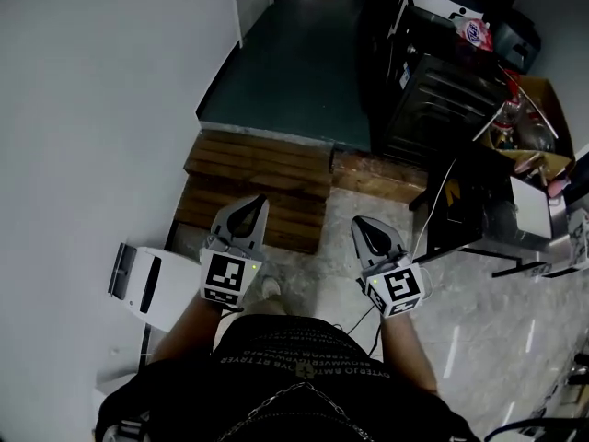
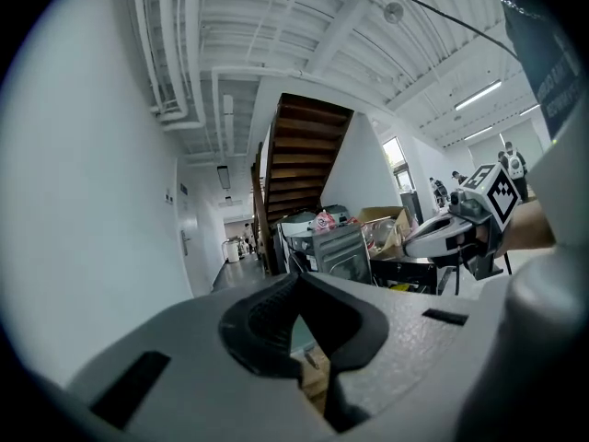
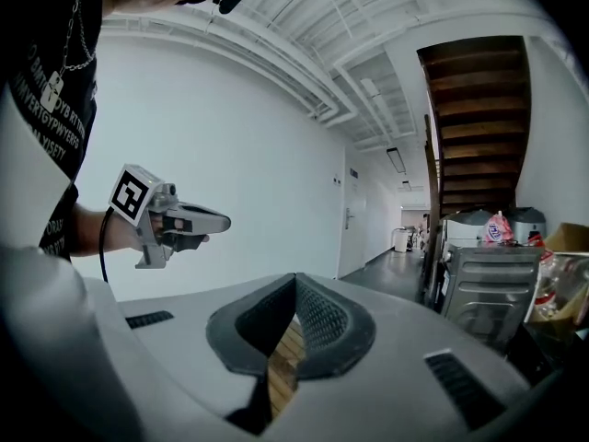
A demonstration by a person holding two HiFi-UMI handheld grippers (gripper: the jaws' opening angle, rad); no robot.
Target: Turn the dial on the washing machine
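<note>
Close under the camera, the left gripper (image 1: 259, 202) and right gripper (image 1: 359, 222) point level ahead, jaws shut on nothing, likely because nothing is within reach. The washing machine is presumably among the appliances (image 1: 433, 90) well ahead on the right, past the wooden pallet (image 1: 258, 178); no dial shows.

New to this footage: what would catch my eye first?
Two shut, empty grippers sit side by side low in the head view: the left gripper and the right gripper. Just ahead of them lies a wooden pallet, and dark appliances crowd the upper right.
</note>
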